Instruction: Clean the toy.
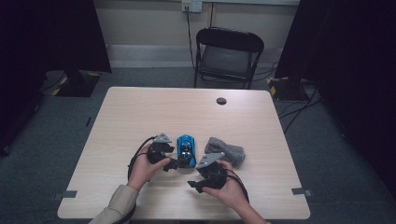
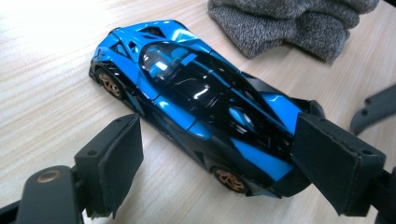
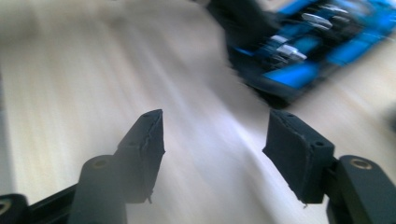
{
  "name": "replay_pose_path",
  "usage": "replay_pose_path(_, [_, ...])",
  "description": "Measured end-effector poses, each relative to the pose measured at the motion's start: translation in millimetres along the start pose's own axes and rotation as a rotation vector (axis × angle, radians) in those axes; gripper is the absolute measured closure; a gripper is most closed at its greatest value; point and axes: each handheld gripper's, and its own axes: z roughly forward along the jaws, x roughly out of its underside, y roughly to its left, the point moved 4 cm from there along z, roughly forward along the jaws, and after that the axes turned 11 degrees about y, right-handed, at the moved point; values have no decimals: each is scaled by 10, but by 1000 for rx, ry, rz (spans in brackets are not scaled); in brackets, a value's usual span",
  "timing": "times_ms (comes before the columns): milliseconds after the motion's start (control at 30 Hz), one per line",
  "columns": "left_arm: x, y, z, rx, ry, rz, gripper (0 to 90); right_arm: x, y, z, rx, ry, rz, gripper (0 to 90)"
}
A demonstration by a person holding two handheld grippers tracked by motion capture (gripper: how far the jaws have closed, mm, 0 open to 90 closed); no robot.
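A glossy blue and black toy car (image 1: 187, 150) with gold wheels stands on the light wooden table (image 1: 140, 112). My left gripper (image 1: 173, 163) reaches in from the car's left at its near end. In the left gripper view its jaws (image 2: 219, 154) straddle the rear of the car (image 2: 187, 88). The right pad (image 2: 327, 163) overlaps the tail and the left pad (image 2: 116, 158) stands just off the car's side, so it is open. My right gripper (image 1: 194, 185) is open over bare wood in front of the car. Its blurred view has empty jaws (image 3: 215, 140) and the car (image 3: 303, 51) beyond.
A crumpled grey knitted cloth (image 1: 225, 150) lies just right of the car, also in the left gripper view (image 2: 285, 23). A black folding chair (image 1: 226, 53) stands behind the table, and a small dark round hole (image 1: 221, 101) marks the far side of the tabletop.
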Motion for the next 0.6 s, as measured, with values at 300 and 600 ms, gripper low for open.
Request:
replay_pose_path(300, [-151,-69,102,-27,10,-24,130,112,-340,-45,30,-68,68,344])
replay_pose_path(600, [-80,3,93,-29,12,-70,156,-83,-156,203,43,-69,5,293])
